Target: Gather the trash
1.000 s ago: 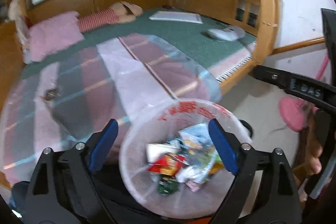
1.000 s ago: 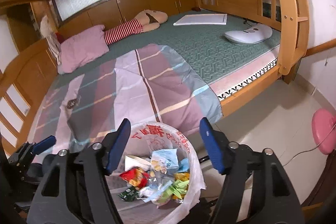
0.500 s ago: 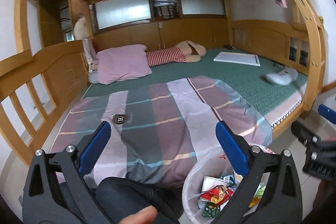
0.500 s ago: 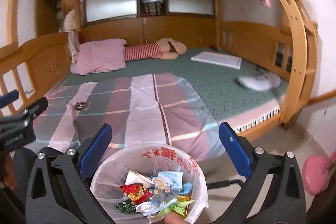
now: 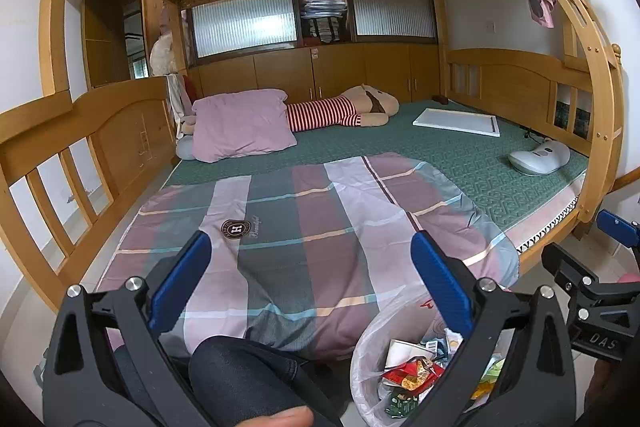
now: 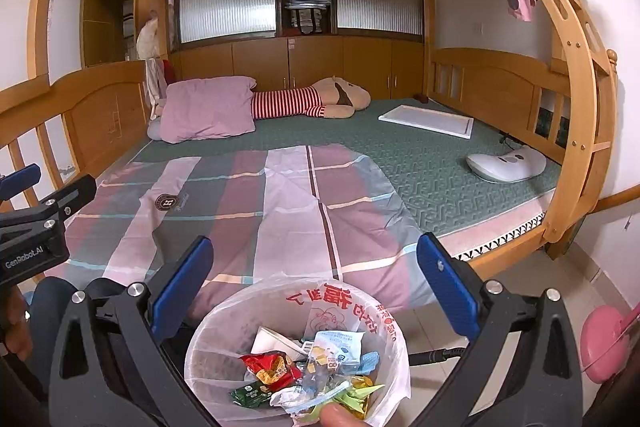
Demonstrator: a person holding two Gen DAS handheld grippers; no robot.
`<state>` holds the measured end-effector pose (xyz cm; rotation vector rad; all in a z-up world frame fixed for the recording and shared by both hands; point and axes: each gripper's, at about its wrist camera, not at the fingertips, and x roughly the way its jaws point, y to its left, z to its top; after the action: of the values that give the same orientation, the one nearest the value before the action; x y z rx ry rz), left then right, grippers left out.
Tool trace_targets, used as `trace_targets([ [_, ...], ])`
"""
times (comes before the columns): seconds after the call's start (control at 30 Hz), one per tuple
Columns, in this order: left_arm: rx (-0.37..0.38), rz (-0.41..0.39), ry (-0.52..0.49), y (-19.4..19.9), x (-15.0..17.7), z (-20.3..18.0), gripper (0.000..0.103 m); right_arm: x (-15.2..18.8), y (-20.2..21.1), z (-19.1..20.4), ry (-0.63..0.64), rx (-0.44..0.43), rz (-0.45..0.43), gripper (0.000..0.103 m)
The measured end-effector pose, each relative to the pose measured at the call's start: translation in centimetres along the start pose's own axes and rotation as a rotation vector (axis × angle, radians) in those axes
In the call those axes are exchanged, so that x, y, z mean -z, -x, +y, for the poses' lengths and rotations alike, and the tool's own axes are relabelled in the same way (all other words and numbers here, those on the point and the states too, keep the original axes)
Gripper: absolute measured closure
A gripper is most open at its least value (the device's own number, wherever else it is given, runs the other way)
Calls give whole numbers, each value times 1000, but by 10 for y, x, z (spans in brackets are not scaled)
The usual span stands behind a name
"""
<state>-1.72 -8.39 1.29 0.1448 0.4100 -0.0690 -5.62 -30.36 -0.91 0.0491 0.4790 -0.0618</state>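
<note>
A bin lined with a white plastic bag (image 6: 352, 301) stands on the floor by the bed, holding several wrappers (image 6: 272, 369). It also shows at the lower right of the left wrist view (image 5: 372, 343). My right gripper (image 6: 314, 281) is open and empty, raised above the bin. My left gripper (image 5: 310, 277) is open and empty, to the left of the bin, facing the bed. Each gripper shows at the edge of the other's view. No loose trash shows on the bed.
A striped blanket (image 5: 312, 227) covers the near part of the green mattress (image 6: 436, 163). A pink pillow (image 5: 240, 127), a striped plush toy (image 5: 340, 111), a white board (image 5: 456, 121) and a white device (image 6: 508, 165) lie on it. A wooden bed frame (image 6: 576, 131) stands right. A pink object (image 6: 604, 343) sits on the floor.
Both grippers have tilted up from looking down into the bin to facing the bed. The left one has moved left, away from the bin. Both stay open.
</note>
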Motion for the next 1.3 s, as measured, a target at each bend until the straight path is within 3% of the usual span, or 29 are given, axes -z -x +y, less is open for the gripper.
trace_targets([
  [1.3,5,9,8,3,1,-4,4,7,-6,3,0,-12,17,4],
])
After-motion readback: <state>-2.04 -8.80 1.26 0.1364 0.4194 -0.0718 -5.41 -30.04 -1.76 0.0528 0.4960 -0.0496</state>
